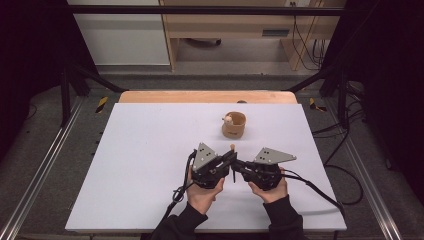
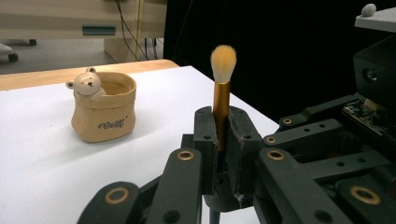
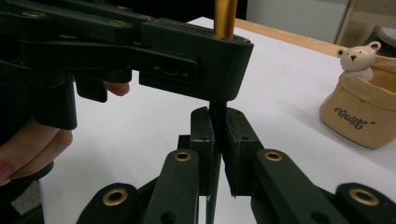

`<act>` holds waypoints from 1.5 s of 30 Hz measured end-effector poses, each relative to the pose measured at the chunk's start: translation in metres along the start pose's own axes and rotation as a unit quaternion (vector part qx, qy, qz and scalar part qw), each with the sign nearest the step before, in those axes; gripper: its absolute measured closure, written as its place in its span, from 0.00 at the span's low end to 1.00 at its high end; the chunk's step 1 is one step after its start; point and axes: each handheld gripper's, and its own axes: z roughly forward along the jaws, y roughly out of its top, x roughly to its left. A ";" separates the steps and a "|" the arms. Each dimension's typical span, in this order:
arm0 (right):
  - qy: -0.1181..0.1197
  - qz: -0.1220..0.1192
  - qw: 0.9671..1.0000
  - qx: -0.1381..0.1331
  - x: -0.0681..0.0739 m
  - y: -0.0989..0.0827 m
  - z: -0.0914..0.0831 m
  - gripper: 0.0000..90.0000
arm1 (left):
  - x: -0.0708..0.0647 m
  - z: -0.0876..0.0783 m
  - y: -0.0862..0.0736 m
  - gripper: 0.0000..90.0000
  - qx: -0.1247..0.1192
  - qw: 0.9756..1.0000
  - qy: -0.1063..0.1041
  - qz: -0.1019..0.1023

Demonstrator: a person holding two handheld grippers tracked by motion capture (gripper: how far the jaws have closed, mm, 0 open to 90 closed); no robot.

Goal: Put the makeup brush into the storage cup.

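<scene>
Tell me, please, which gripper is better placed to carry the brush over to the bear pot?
Probably the left gripper. It clamps the brush high on its gold part, bristles up, while the right gripper pinches the dark handle lower down. The pot stands just beyond both, so either could reach it.

The brush [image 3: 224, 18] bristles are cut off by the top edge.

The brush [image 2: 221, 100] had a gold ferrule, pale cream bristles and a black handle. The pot [image 2: 103, 112] was tan with dark lettering and a cream bear. The table [image 1: 150, 150] was white, both grippers black.
</scene>
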 end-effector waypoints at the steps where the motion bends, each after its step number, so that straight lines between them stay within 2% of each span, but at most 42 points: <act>1: 0.000 0.000 1.000 0.000 0.000 0.000 0.000 0.93 | 0.000 0.000 0.000 0.91 0.001 1.000 -0.001 0.001; 2: -0.003 0.001 1.000 0.001 0.000 0.000 0.000 0.93 | 0.001 0.000 0.000 0.86 0.001 1.000 -0.003 0.001; 3: -0.003 0.001 1.000 0.001 0.000 0.000 0.000 0.93 | 0.002 0.000 0.001 0.86 0.002 1.000 -0.003 0.002; 4: -0.007 -0.001 1.000 0.002 -0.001 -0.001 0.001 0.93 | 0.003 -0.002 0.002 0.80 0.002 1.000 -0.004 0.004; 6: -0.011 0.000 1.000 0.004 -0.002 -0.001 0.002 0.93 | 0.003 -0.004 0.003 0.76 0.000 1.000 -0.004 0.002; 7: -0.011 0.000 1.000 0.004 -0.002 -0.001 0.002 0.93 | 0.004 -0.005 0.004 0.76 0.000 1.000 -0.005 0.006; 9: -0.018 -0.001 1.000 0.005 -0.003 -0.002 0.002 0.93 | 0.005 -0.009 0.006 0.69 0.000 1.000 -0.004 0.011; 13: -0.027 0.003 1.000 0.005 -0.007 -0.003 0.000 0.93 | 0.011 -0.018 0.010 0.61 0.006 1.000 -0.002 0.024; 18: -0.033 -0.001 0.999 0.003 -0.008 -0.003 -0.002 0.93 | 0.022 -0.031 0.013 0.51 0.013 0.999 -0.014 0.041; 19: -0.034 -0.001 0.999 0.003 -0.008 -0.003 -0.002 0.93 | 0.026 -0.036 0.013 0.49 0.019 0.998 -0.013 0.051; 21: -0.035 -0.001 0.999 0.002 -0.009 -0.003 -0.002 0.93 | 0.029 -0.038 0.012 0.48 0.022 0.998 -0.012 0.054; 24: -0.039 -0.002 0.999 0.000 -0.009 -0.002 -0.004 0.93 | 0.041 -0.050 0.010 0.40 0.031 0.998 -0.008 0.060; 25: -0.039 -0.002 0.999 0.000 -0.009 -0.002 -0.004 0.93 | 0.041 -0.050 0.010 0.38 0.031 0.998 -0.008 0.060; 31: -0.044 -0.001 0.999 -0.008 -0.011 0.001 -0.007 0.93 | 0.061 -0.069 0.003 0.30 0.038 0.997 0.012 0.066; 32: -0.046 -0.002 0.999 -0.009 -0.012 0.002 -0.008 0.93 | 0.068 -0.075 0.000 0.27 0.039 0.997 0.020 0.067; 34: -0.047 -0.001 0.999 -0.010 -0.012 0.002 -0.008 0.93 | 0.072 -0.078 -0.001 0.26 0.040 0.997 0.025 0.068; 38: -0.052 -0.001 0.999 -0.015 -0.015 0.005 -0.011 0.93 | 0.088 -0.090 -0.009 0.22 0.044 0.997 0.041 0.058; 45: -0.063 0.001 0.998 -0.024 -0.021 0.009 -0.013 0.92 | 0.110 -0.104 -0.023 0.17 0.054 0.995 0.070 0.047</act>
